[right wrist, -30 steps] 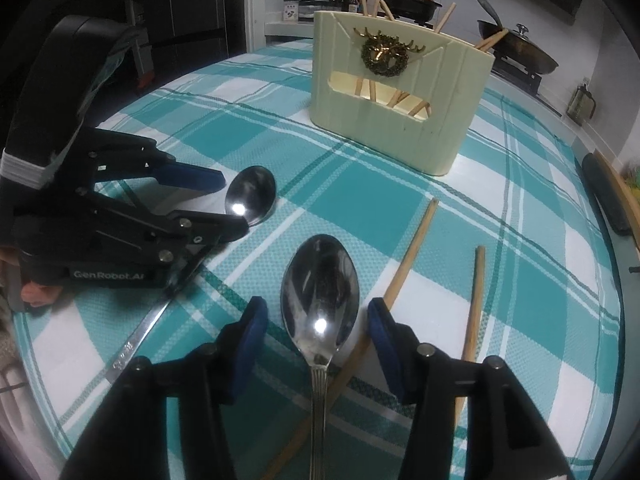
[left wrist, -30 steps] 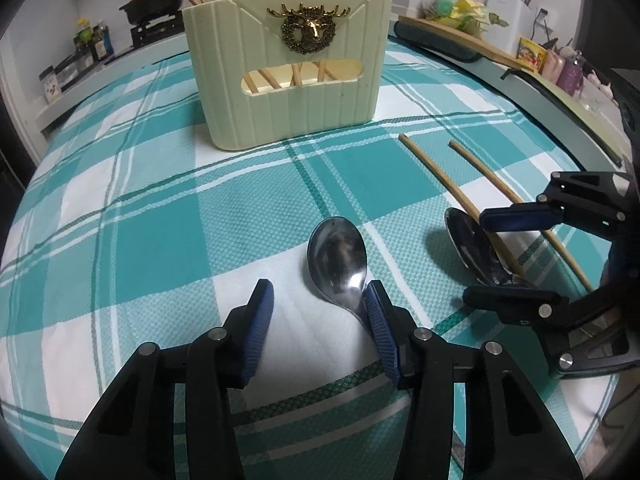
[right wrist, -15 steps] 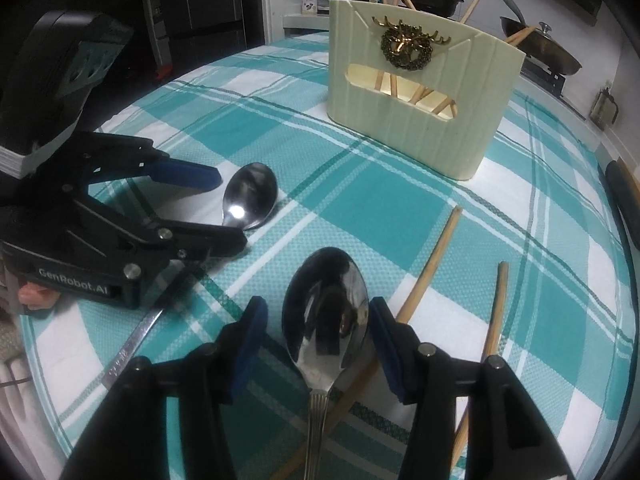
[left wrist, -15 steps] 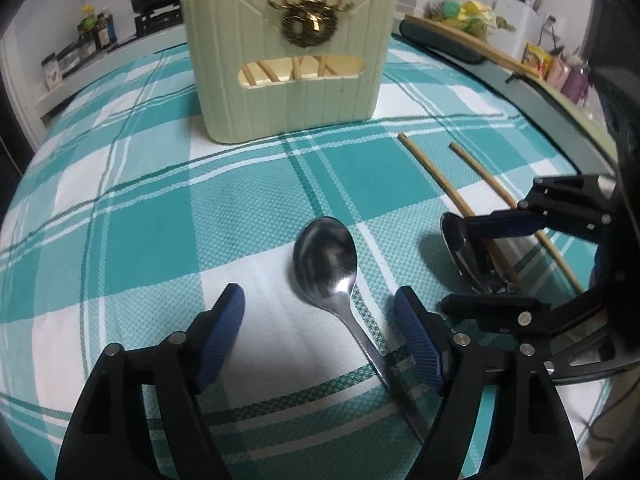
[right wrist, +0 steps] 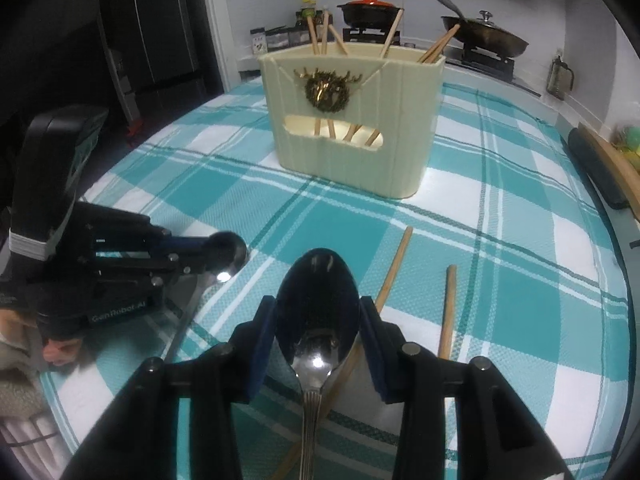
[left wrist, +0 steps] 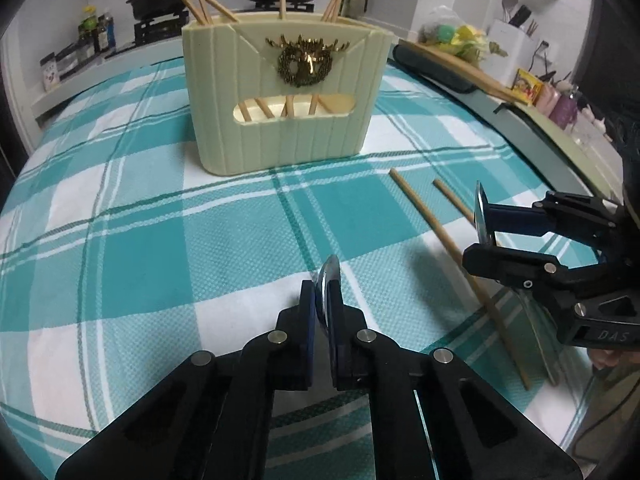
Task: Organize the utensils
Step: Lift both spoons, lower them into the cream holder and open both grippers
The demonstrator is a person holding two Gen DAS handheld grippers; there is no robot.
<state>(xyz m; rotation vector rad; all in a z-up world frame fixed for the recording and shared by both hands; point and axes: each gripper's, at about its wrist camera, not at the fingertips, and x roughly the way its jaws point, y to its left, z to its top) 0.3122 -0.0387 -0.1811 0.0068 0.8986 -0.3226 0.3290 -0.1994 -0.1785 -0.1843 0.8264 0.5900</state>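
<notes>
Black left hand-held gripper (left wrist: 324, 300), blue pads, silver screws, white "GenRobot.AI" lettering, white band round its body

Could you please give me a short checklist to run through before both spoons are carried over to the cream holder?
1. Left gripper shut on its shiny metal spoon, held on edge: ok.
2. Right gripper jaws closing, second steel spoon's bowl between the blue pads; firm grip: cannot tell.
3. Cream ribbed utensil holder upright on the teal checked tablecloth: ok.
4. Room in the holder among the wooden chopsticks already standing inside: cannot tell.
5. Two loose wooden chopsticks lying on the cloth, clear of the right spoon's handle: cannot tell.
</notes>
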